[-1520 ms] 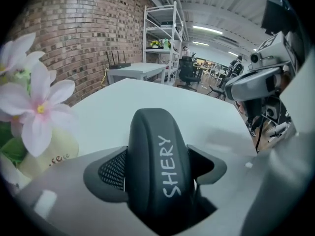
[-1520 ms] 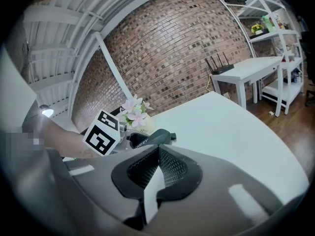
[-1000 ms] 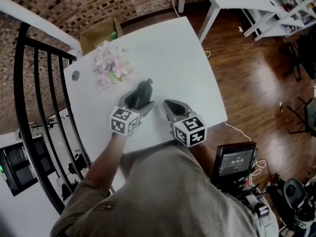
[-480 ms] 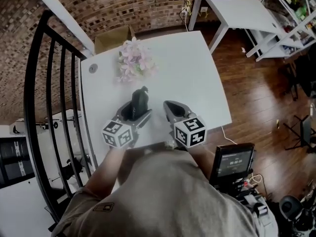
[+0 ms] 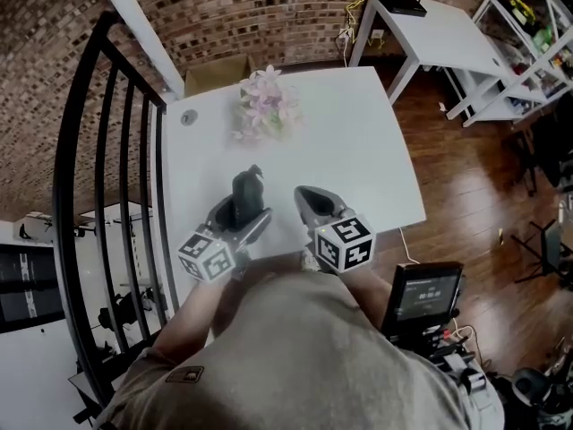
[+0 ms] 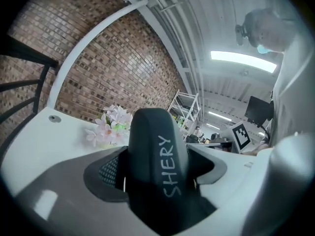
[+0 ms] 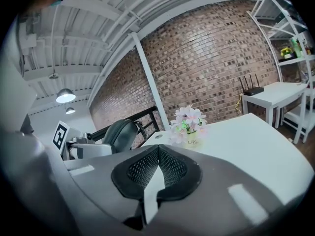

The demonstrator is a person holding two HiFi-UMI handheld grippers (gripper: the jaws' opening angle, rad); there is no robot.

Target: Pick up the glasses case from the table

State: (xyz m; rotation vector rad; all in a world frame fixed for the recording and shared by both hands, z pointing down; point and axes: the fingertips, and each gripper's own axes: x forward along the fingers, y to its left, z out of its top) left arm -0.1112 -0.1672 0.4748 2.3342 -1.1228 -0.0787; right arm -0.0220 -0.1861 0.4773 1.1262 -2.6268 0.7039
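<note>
The dark glasses case [image 5: 246, 191] is clamped between the jaws of my left gripper [image 5: 240, 211], lifted off the white table [image 5: 358, 141]. In the left gripper view the case [image 6: 157, 166] fills the space between the jaws and carries white lettering. My right gripper [image 5: 309, 202] hovers just to the right of it, shut with nothing between its jaws. From the right gripper view the case [image 7: 119, 134] shows at the left, held by the other gripper.
A pot of pink flowers [image 5: 266, 106] stands at the table's far side, also in the right gripper view as the flowers [image 7: 188, 124]. A black railing [image 5: 107, 150] runs along the left. A second white table [image 5: 439, 34] and shelves stand at the back right.
My left gripper has drawn back toward the body with the case, and the case stands more upright. The head view has shifted, so the table sits farther up the frame.
</note>
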